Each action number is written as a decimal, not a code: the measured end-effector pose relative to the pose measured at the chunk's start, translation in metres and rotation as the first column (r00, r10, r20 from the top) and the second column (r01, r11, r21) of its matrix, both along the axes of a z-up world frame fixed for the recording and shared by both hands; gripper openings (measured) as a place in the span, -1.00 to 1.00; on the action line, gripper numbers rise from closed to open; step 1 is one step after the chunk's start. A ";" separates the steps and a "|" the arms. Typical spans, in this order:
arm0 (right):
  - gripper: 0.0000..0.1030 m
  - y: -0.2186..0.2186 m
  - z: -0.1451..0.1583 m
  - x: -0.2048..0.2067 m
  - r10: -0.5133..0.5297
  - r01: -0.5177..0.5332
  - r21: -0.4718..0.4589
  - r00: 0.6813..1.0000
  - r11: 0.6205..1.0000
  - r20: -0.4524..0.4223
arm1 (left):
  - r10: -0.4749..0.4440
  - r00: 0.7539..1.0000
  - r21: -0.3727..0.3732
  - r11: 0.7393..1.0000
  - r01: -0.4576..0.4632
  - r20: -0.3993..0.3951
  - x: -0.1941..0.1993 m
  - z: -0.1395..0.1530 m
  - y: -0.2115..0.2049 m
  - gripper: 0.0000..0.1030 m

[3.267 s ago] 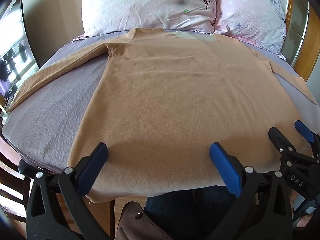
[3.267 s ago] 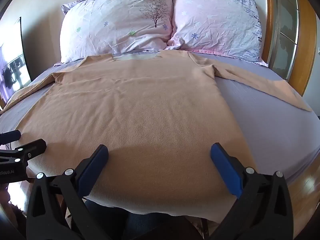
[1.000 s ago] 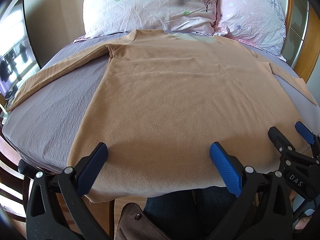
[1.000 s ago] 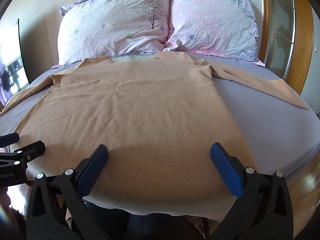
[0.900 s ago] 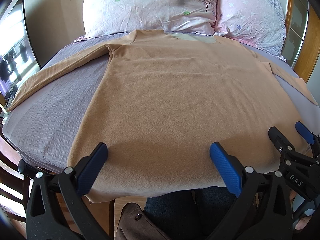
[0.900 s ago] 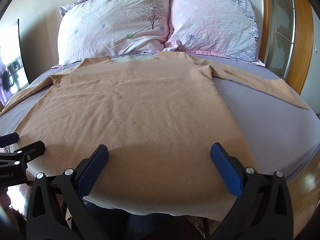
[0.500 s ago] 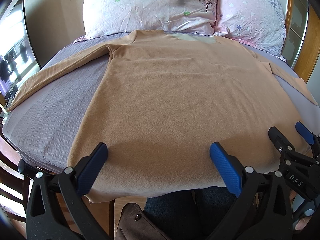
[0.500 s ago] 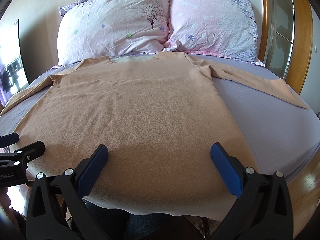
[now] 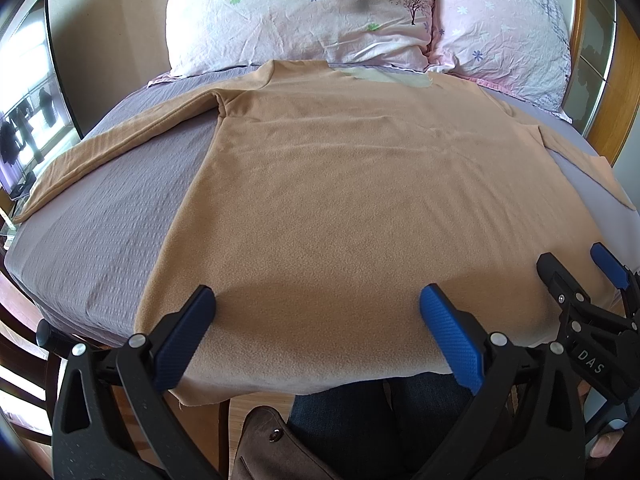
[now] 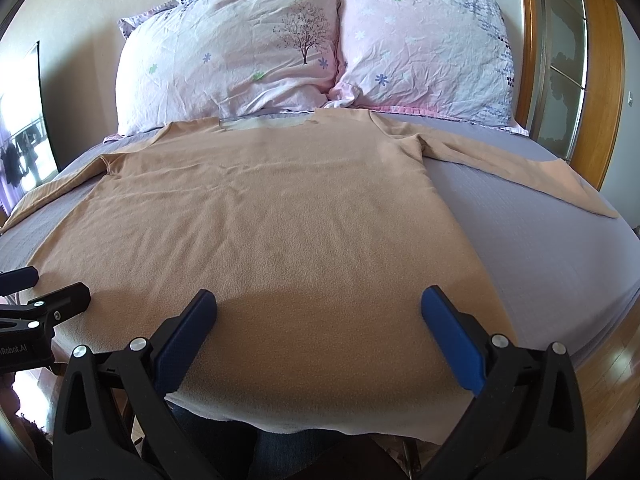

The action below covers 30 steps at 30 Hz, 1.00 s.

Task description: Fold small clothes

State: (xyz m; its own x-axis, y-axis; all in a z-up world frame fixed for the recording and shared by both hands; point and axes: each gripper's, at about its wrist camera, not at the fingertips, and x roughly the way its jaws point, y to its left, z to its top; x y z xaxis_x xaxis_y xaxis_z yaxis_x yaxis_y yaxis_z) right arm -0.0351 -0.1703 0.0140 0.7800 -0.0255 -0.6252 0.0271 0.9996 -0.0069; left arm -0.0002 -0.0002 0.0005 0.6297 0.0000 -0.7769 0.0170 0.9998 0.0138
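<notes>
Tan long-sleeved fleece top [image 9: 360, 200] is laid flat on the lilac-sheeted bed [image 9: 100, 240], collar at 12 o'clock against the floral pink pillows [image 10: 248, 56], hem at 6 o'clock draped over the bed edge, sleeves spread to 9 and 3. No fold is made yet.

Left hand-held gripper [image 9: 316, 320] and right hand-held gripper [image 10: 318, 320] are both held wide open just above the hem, nothing gripped.

Suggested: each hem corner is pinched through both layers, tension is kept even, and the sleeves are probably best folded in first.
</notes>
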 end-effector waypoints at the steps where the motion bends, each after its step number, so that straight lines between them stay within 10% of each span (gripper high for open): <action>1: 0.97 -0.002 -0.002 -0.001 0.013 -0.013 0.002 1.000 1.000 0.019 | -0.003 1.000 0.003 1.000 0.003 0.001 0.000 0.000 0.000 0.97; 6: 0.97 -0.021 0.004 0.008 0.069 -0.069 0.021 0.997 0.997 0.023 | -0.025 0.999 0.007 1.000 0.025 0.029 -0.002 -0.001 -0.001 0.97; 10: 0.97 -0.107 0.044 0.018 -0.147 0.129 0.162 0.984 0.978 0.103 | -0.080 0.995 -0.014 0.997 0.081 0.055 0.001 0.000 0.007 0.97; 14: 0.47 -0.236 0.070 0.034 -0.495 0.454 0.333 0.868 0.826 0.044 | -0.094 0.989 -0.194 0.974 0.115 0.113 0.013 0.014 0.037 0.97; 19: -0.02 -0.368 0.049 0.057 -0.725 0.725 0.446 0.655 0.524 -0.214 | -0.026 0.954 -0.274 0.955 0.112 0.298 0.028 0.039 0.081 0.97; 24: -0.30 -0.415 0.023 0.078 -0.746 0.788 0.448 0.583 0.422 -0.323 | 0.039 0.931 -0.351 0.931 0.097 0.362 0.051 0.054 0.122 0.97; 30: -0.89 -0.429 0.015 0.086 -0.778 0.799 0.448 0.555 0.401 -0.294 | 0.176 0.923 -0.448 0.894 -0.004 0.342 0.066 0.051 0.168 0.97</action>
